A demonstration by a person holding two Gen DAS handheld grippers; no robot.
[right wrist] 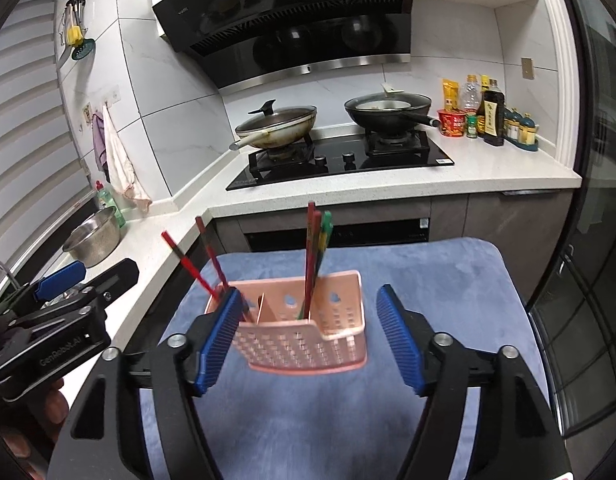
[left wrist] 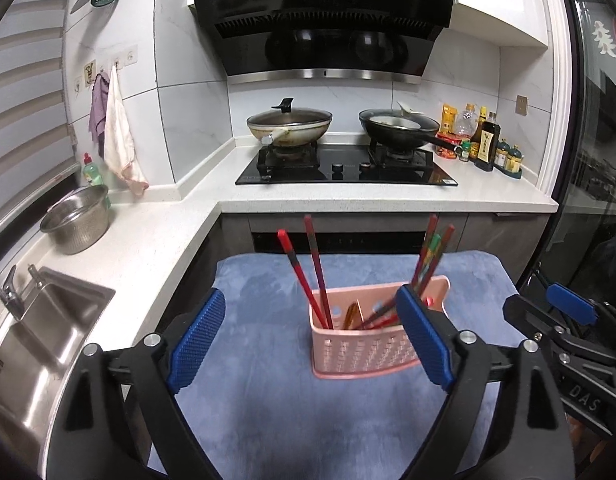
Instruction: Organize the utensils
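Note:
A pink perforated utensil basket (left wrist: 362, 354) (right wrist: 308, 344) stands on a blue cloth (left wrist: 267, 412) (right wrist: 448, 280). Red chopsticks (left wrist: 308, 272) (right wrist: 205, 264) lean out of its left compartment, and red and green ones (left wrist: 430, 256) (right wrist: 318, 248) stand in the right compartment. My left gripper (left wrist: 310, 332) is open just short of the basket with nothing between its blue pads. My right gripper (right wrist: 310, 328) is also open, with the basket's near wall seen between its fingers and no pad pressing on it. Each gripper shows at the edge of the other's view.
A white L-shaped counter (left wrist: 167, 232) carries a steel sink (left wrist: 39, 340), a metal colander (left wrist: 77, 220) and a soap bottle. Behind it a gas hob (left wrist: 344, 166) bears a lidded wok and a black pan, with sauce bottles (left wrist: 484, 140) at the right. A range hood hangs above.

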